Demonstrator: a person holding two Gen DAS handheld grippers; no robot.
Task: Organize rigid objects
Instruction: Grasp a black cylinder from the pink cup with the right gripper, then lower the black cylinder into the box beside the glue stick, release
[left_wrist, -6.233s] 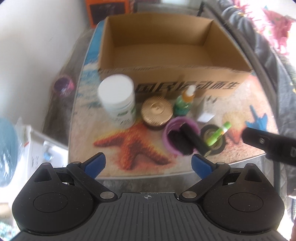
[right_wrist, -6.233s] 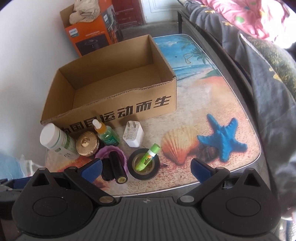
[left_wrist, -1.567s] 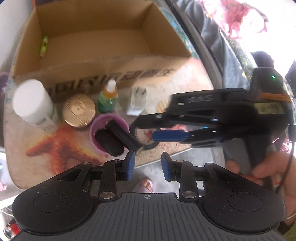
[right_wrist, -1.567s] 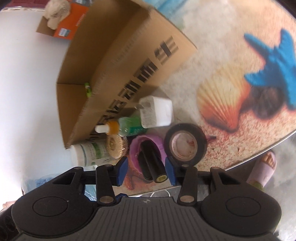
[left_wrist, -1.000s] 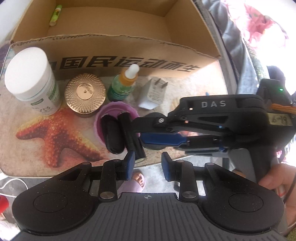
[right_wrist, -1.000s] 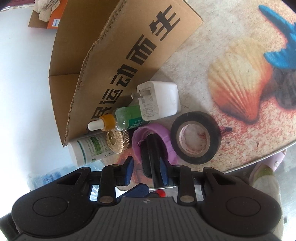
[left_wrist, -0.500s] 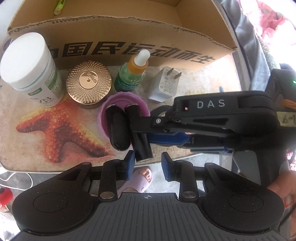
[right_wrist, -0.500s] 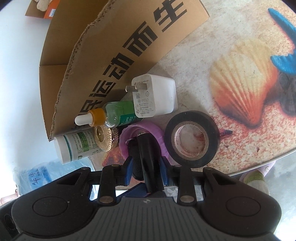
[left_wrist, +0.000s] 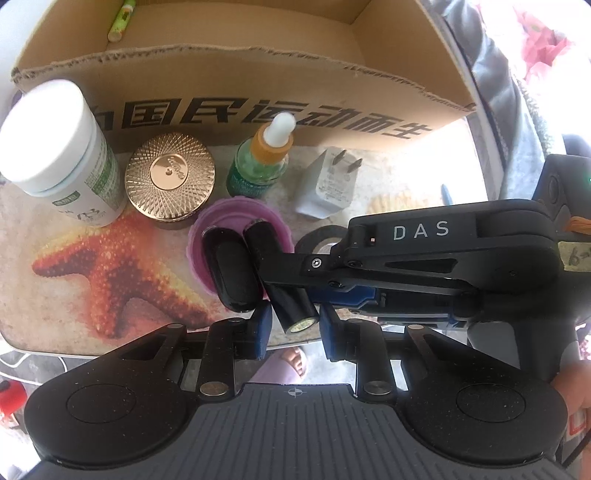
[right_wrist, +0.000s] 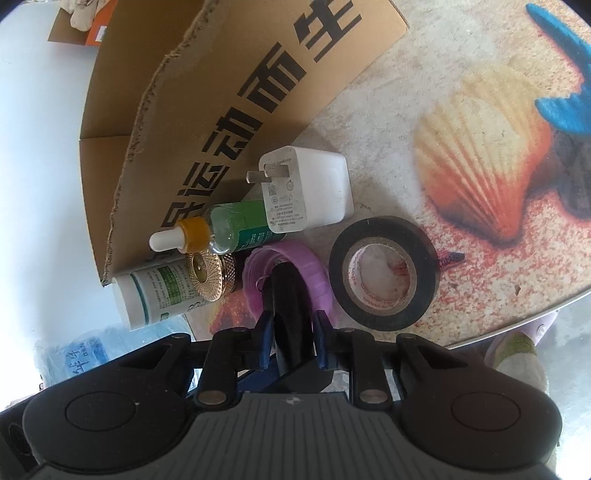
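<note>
- Nearest, the right gripper (right_wrist: 293, 341) is closing its blue pads on a black cylinder (right_wrist: 290, 295) that slants out of the purple cup (right_wrist: 321, 280), pads against its sides.
- The left gripper (left_wrist: 293, 332) is narrowing too; the cylinder's shiny end sits between its fingers, and I can't tell whether they touch it.
- A second black cylinder (left_wrist: 231, 271) leans in the same cup, just left.
- The right gripper's black body crosses in front of the tape roll (right_wrist: 382, 273), hiding most of it from the left side.
- Behind the cup: white bottle (left_wrist: 61, 153), gold-lidded jar (left_wrist: 170, 177), green dropper bottle (left_wrist: 262, 162), white charger (left_wrist: 328, 184).
- Farther, the open cardboard box (left_wrist: 240, 88) holds a green stick (left_wrist: 121, 20).
- Everything sits on a beach-print tabletop (right_wrist: 480, 129) with starfish and shell; a slippered foot (right_wrist: 524, 347) shows below its edge.
</note>
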